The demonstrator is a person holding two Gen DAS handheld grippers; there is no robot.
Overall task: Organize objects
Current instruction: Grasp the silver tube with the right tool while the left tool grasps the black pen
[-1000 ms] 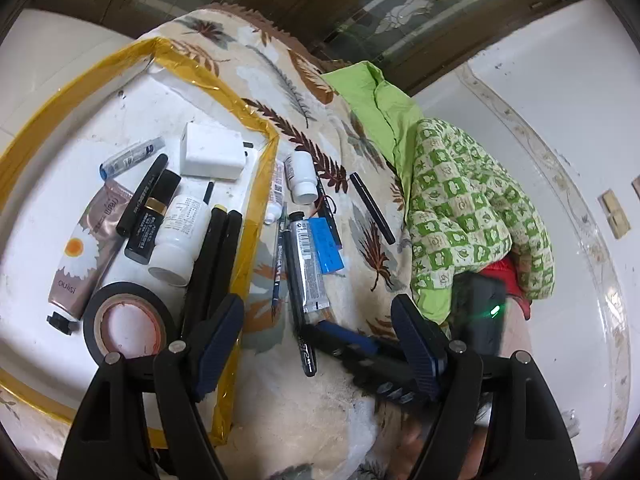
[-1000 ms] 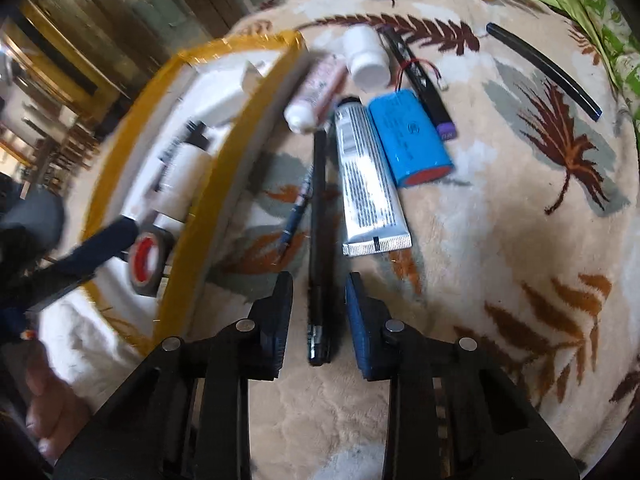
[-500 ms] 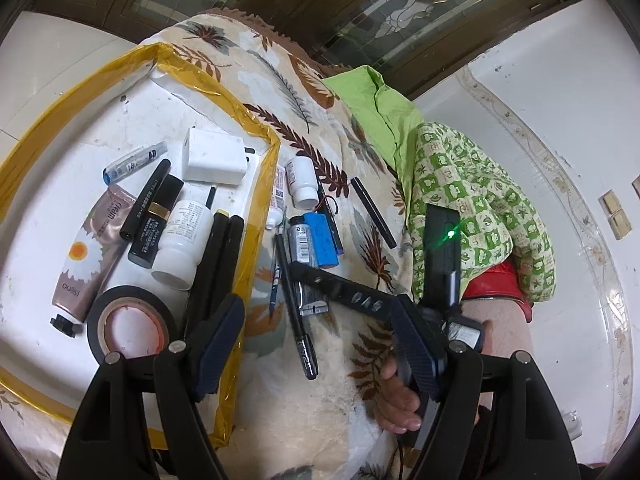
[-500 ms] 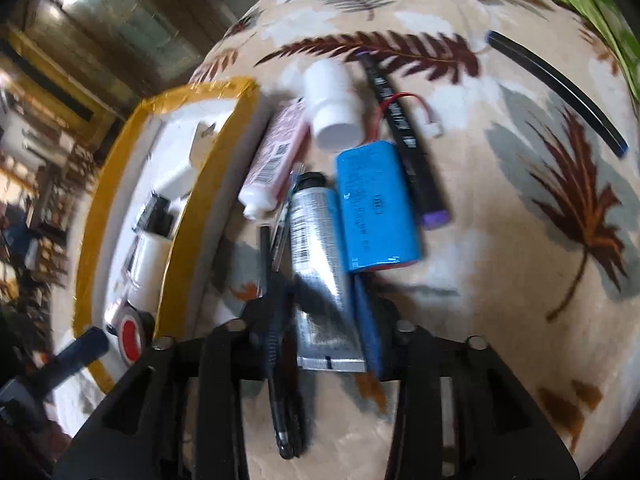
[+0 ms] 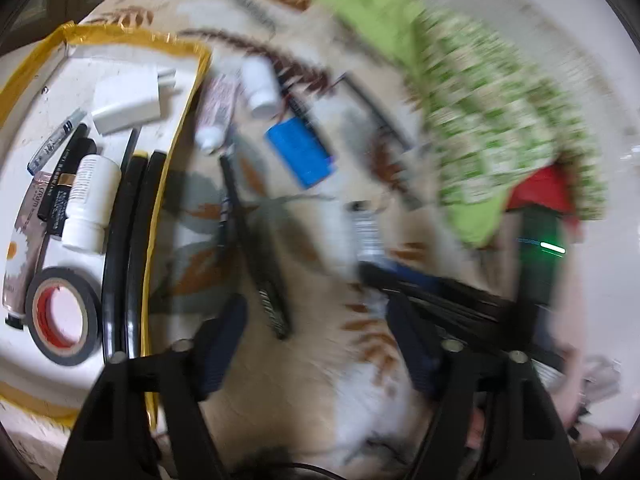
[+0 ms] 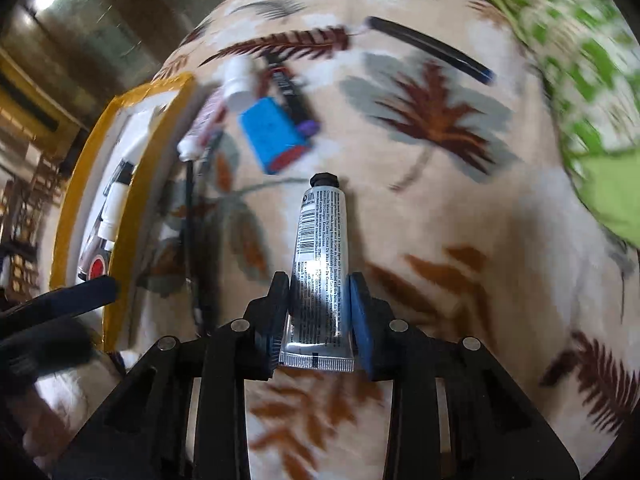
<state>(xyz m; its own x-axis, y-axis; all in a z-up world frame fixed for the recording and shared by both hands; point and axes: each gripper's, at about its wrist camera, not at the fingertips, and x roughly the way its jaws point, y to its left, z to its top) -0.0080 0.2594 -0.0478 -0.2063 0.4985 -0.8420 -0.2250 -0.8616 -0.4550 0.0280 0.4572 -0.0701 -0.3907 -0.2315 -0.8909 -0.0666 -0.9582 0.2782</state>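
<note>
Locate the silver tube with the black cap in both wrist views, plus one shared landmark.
Left wrist: silver tube sits right of centre, blurred, at the tip of the right gripper that reaches in from the right.
Right wrist: silver tube at lower centre, its crimped end between the right gripper pads, cap pointing away.
Shared landmark: blue battery pack, beyond the tube's cap in both.

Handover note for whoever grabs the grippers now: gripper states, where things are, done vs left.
Right gripper: jaws have just been closing, now clamped on the silver tube, held above the blanket.
Left gripper: open, nothing between its jaws, which have just been narrowing.
Done: tape roll, white charger, white bottle and pens lie in the yellow-edged tray.
Left: tube into tray, then blue battery pack, small white bottle, black pen, black stick.
</note>
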